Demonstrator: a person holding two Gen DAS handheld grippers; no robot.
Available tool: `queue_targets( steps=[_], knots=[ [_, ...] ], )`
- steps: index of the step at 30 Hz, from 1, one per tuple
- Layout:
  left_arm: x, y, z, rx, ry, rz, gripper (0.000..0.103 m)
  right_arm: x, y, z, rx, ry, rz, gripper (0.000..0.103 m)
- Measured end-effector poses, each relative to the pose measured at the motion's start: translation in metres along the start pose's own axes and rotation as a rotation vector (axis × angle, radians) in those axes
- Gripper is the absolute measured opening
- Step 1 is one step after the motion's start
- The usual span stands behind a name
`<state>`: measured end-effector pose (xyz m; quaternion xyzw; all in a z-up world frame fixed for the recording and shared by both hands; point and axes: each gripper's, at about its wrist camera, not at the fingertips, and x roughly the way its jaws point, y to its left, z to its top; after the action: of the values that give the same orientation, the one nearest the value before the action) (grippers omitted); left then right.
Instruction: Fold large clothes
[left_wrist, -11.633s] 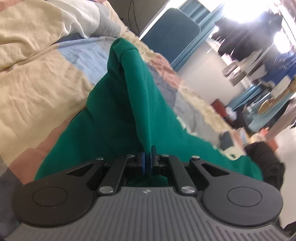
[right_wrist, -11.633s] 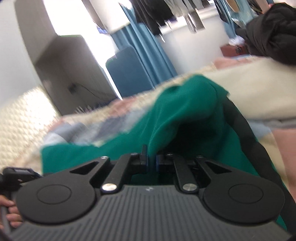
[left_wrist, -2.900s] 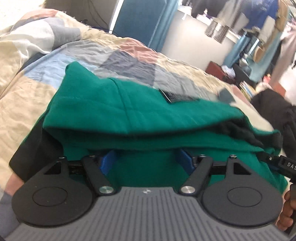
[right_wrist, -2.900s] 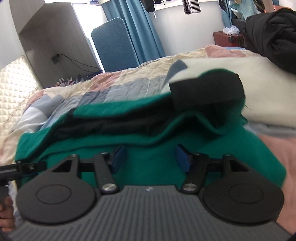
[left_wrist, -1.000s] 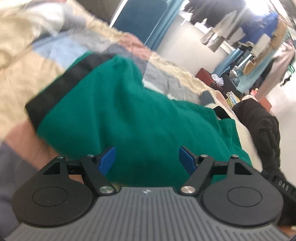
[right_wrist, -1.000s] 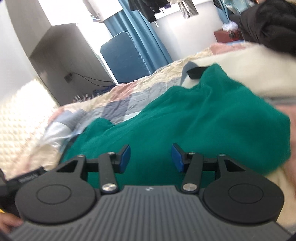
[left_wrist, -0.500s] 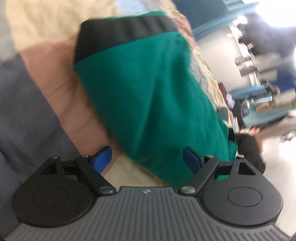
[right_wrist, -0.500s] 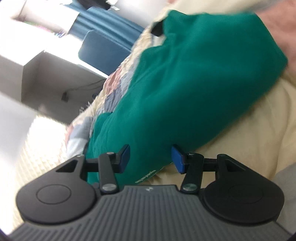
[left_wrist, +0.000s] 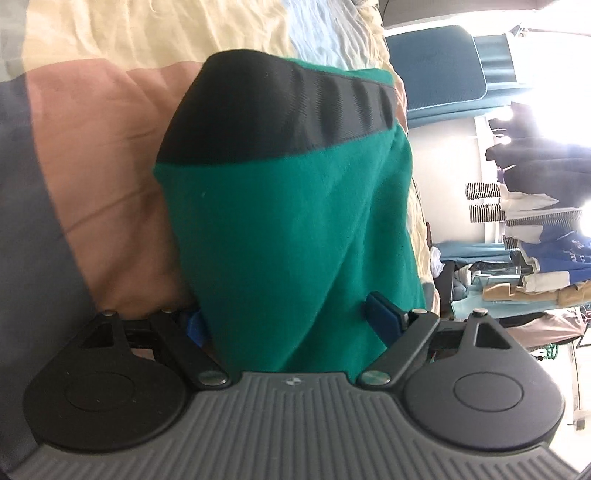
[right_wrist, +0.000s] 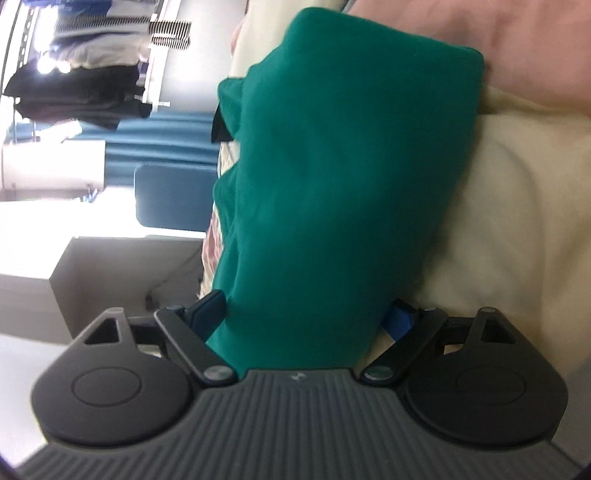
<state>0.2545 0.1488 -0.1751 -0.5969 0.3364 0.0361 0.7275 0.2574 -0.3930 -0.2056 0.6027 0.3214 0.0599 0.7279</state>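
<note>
Presently: folded green garment (left_wrist: 295, 229), black band (left_wrist: 280, 114) at its far end, lying on the patchwork bed quilt (left_wrist: 99, 147). Left hand-held gripper (left_wrist: 291, 321): jaws spread wide, having just opened, garment's near end between them. Right hand-held gripper (right_wrist: 310, 314): likewise just opened wide, straddling the garment (right_wrist: 340, 177).

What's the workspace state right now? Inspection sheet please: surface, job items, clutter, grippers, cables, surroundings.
Surface: patchwork quilt on a bed, wrinkled.
Job's things: green garment folded into a thick bundle, black band at its far end.
Clutter: nothing seen on the quilt.
Grippers: left gripper and right gripper both wide, straddling the bundle's near end; right jaws just opened further.
Cables: nothing seen.
Surroundings: blue chair, hanging clothes, grey cabinet.
</note>
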Motion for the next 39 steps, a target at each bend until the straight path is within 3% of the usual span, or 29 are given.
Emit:
queue_targets(
  steps=[4, 7, 10, 12, 17, 34, 37, 39],
  knots=[
    [0.008, 0.004, 0.012, -0.022, -0.023, -0.015, 0.086, 0.017, 0.005, 0.005, -0.028, -0.009, -0.006, 0.091],
    [0.011, -0.001, 0.017, 0.011, -0.038, -0.001, 0.074, 0.025, 0.009, 0.01, -0.089, 0.0, -0.026, 0.09],
    [0.011, -0.011, 0.02, 0.107, -0.043, 0.023, 0.055, 0.019, 0.008, 0.009, -0.115, -0.023, -0.026, 0.069],
    [0.007, -0.016, 0.018, 0.135, -0.053, 0.015, 0.038, 0.015, 0.008, 0.011, -0.128, -0.033, -0.01, 0.047],
    [-0.016, -0.025, 0.003, 0.206, -0.083, 0.021, 0.025, -0.003, 0.02, -0.001, -0.244, -0.077, 0.006, 0.028],
    [-0.153, -0.013, -0.066, 0.275, -0.023, 0.032, 0.023, -0.129, 0.035, -0.045, -0.369, -0.05, -0.017, 0.027],
    [-0.152, -0.018, -0.068, 0.31, 0.003, 0.049, 0.032, -0.136, 0.025, -0.043, -0.303, -0.027, -0.047, 0.032],
    [-0.152, -0.021, -0.068, 0.316, 0.012, 0.028, 0.046, -0.134, 0.021, -0.041, -0.234, -0.007, -0.03, 0.047]
  ],
)
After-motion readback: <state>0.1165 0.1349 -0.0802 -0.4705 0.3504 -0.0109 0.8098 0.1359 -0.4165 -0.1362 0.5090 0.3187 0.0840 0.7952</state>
